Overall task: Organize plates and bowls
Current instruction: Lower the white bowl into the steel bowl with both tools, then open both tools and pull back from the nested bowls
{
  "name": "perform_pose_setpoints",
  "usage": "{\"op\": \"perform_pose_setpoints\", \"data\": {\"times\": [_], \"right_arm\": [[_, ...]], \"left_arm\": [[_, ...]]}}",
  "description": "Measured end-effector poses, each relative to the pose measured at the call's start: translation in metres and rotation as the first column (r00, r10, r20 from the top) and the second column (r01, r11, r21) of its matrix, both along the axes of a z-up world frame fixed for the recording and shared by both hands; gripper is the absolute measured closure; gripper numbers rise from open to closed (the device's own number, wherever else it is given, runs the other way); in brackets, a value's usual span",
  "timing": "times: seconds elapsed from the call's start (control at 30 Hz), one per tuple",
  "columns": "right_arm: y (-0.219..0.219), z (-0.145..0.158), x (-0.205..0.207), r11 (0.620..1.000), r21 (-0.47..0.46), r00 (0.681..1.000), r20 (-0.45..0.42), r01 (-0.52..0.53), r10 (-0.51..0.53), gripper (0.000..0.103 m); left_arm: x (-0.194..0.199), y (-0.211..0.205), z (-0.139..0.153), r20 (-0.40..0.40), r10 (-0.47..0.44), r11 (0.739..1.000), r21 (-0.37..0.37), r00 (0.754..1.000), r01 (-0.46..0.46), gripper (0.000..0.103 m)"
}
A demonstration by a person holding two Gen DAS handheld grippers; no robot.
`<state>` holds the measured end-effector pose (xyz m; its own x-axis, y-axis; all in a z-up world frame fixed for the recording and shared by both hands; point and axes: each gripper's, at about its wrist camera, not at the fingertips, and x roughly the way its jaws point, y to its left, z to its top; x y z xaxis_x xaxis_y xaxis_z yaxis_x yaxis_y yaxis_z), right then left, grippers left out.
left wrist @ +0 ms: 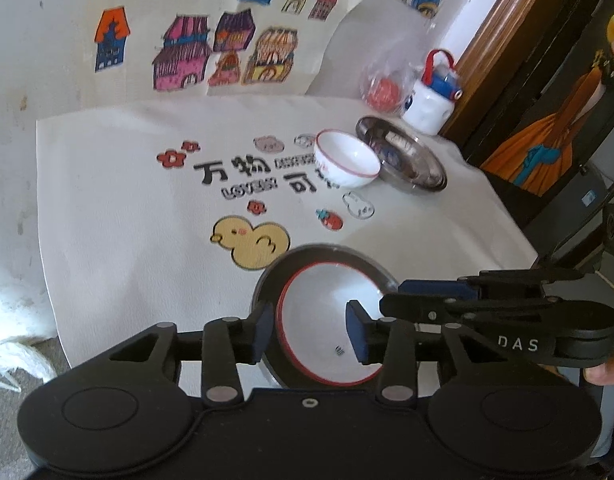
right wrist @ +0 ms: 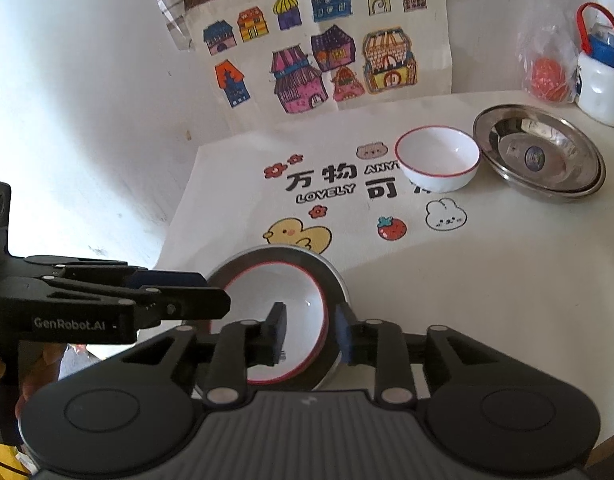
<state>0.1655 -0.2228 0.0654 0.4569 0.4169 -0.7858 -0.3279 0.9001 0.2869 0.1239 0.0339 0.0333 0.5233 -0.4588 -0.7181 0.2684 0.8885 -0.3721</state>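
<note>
1. Straddling the left rim of the near white bowl (left wrist: 327, 320), the left claw (left wrist: 309, 334) is standing part-open, one blue pad outside the red-edged rim and the other over the bowl's inside; whether the pads are pressing the wall I cannot tell.
2. Mirroring it, the right claw (right wrist: 311, 334) is sitting across the opposite rim of that same bowl, one finger inside and one outside, jaws narrow but not visibly clamped.
3. That bowl is nesting in a steel plate (left wrist: 275, 276) at the near edge of the bench (left wrist: 127, 200), directly ahead of both claws and between them, so neither hand is clearly nearer.
4. Farther back and to the right, a second white bowl (right wrist: 439, 160) is sitting upright, just beside a stack of steel plates (right wrist: 539, 156).
5. My judgement: the coming move is turning on lifting the near bowl out of its plate and carrying it away and rightward to that second bowl, with the plate following to the stack.
6. Behind the stack, a bagged red object (right wrist: 547, 76) and a white kettle (right wrist: 601, 84) are crowding the corner.
</note>
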Motion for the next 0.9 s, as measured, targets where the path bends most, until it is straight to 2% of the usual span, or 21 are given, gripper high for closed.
{"op": "perform_pose_setpoints", "data": {"times": [0.2,0.5,0.57,0.7,0.9], "right_arm": [[-0.006,0.01,-0.006,1.0,0.012,0.999,0.039,0.018,-0.018,0.048],[-0.022,0.017,-0.01,0.995,-0.003,0.984,0.145,0.102,-0.101,0.014],[-0.026,0.018,-0.008,0.992,-0.016,0.977,0.174,0.126,-0.122,0.011],[-0.033,0.019,-0.002,0.983,-0.032,0.957,0.235,0.183,-0.171,0.006],[-0.047,0.015,0.01,0.971,-0.028,0.935,0.279,0.237,-0.22,0.002]], "left_arm": [[-0.002,0.001,0.008,0.049,0.009,1.0,-0.011,0.999,-0.009,0.047],[0.001,0.007,0.015,0.158,0.097,0.995,-0.01,0.983,-0.097,0.01],[0.005,0.007,0.017,0.185,0.116,0.993,-0.005,0.976,-0.117,0.004],[0.016,0.009,0.018,0.219,0.159,0.987,-0.008,0.963,-0.161,0.001],[0.035,0.01,0.015,0.204,0.191,0.981,-0.011,0.96,-0.192,0.001]]}}
